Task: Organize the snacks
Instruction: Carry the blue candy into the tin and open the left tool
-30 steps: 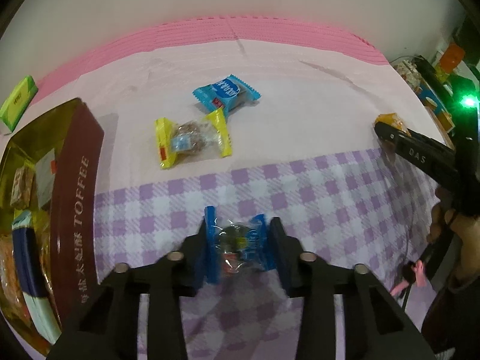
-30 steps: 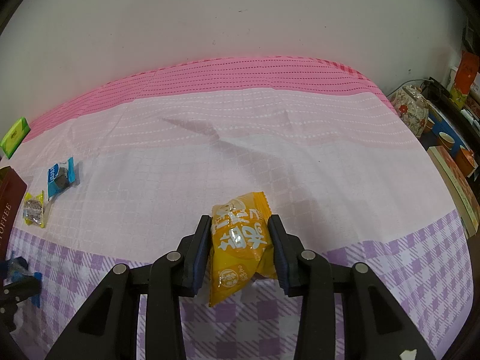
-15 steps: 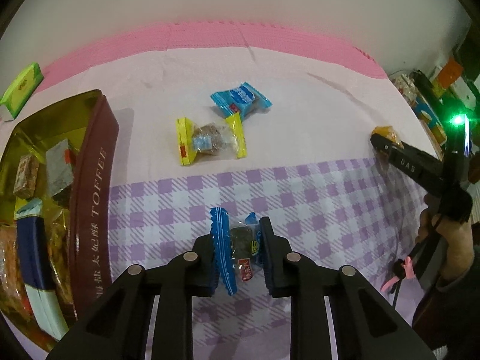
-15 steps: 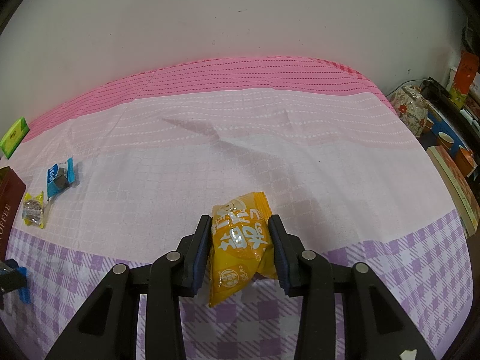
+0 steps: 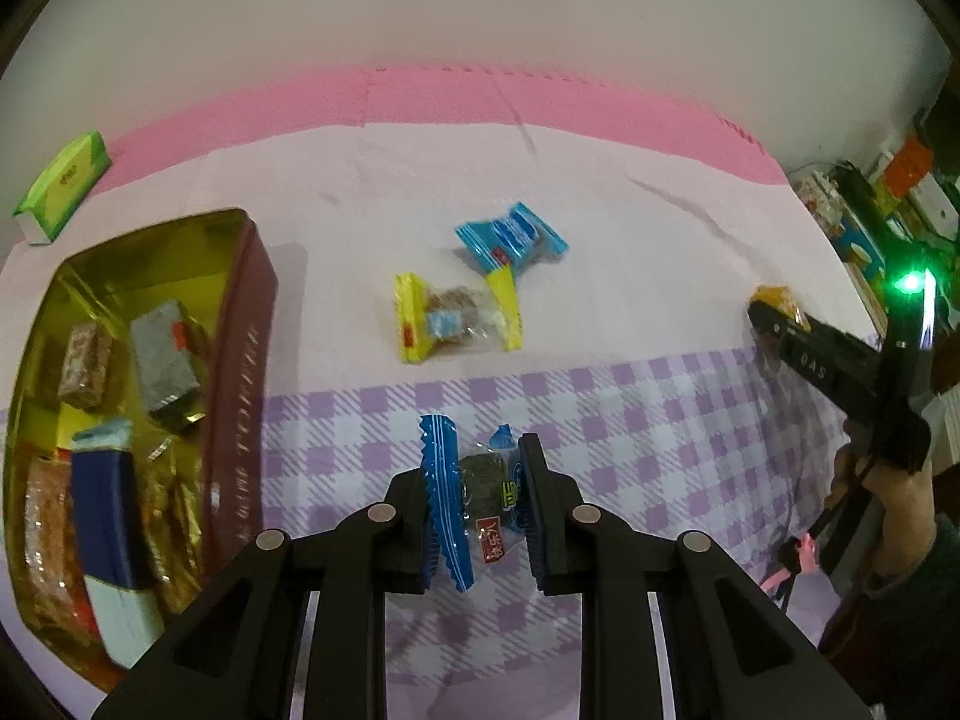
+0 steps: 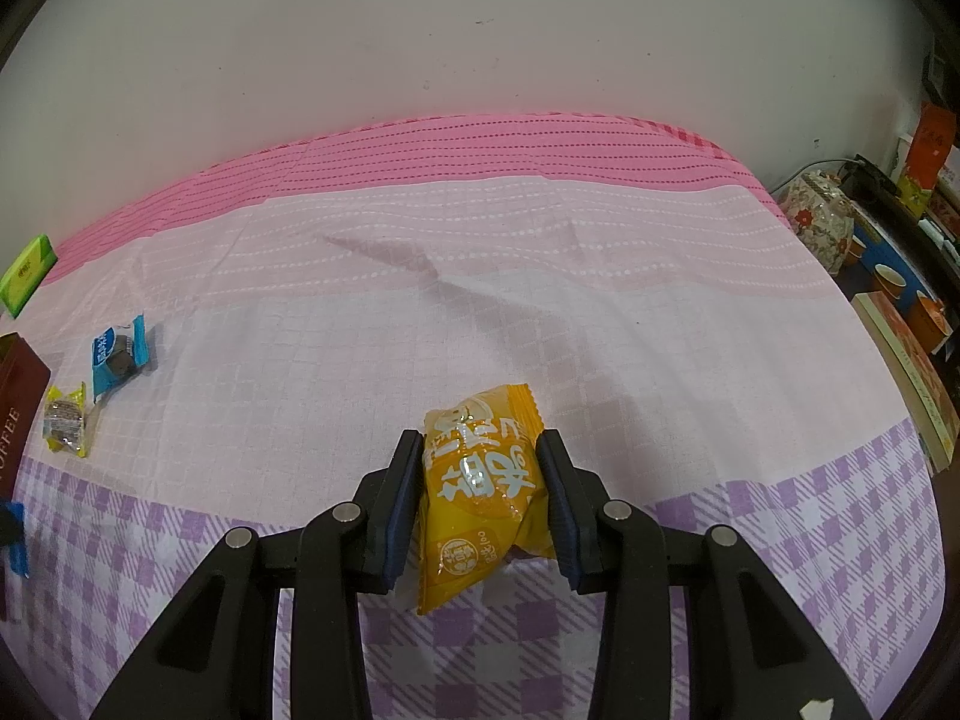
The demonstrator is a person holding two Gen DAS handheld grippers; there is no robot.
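My left gripper is shut on a blue-edged clear snack packet, held above the purple-checked cloth. An open brown toffee tin with a gold inside holds several snacks at the left. A yellow-edged packet and a blue packet lie on the pink cloth beyond. My right gripper is shut on an orange snack packet. In the right wrist view the blue packet, the yellow packet and the tin's corner show at the far left.
A green box lies at the far left near the wall, also in the right wrist view. The right gripper and hand show at the right. Shelves with boxes and cups stand past the table's right edge.
My left gripper closed tighter on the blue-edged packet, squeezing it narrower, and moved so the tin shows more fully at the left. The right gripper with the orange packet stayed still.
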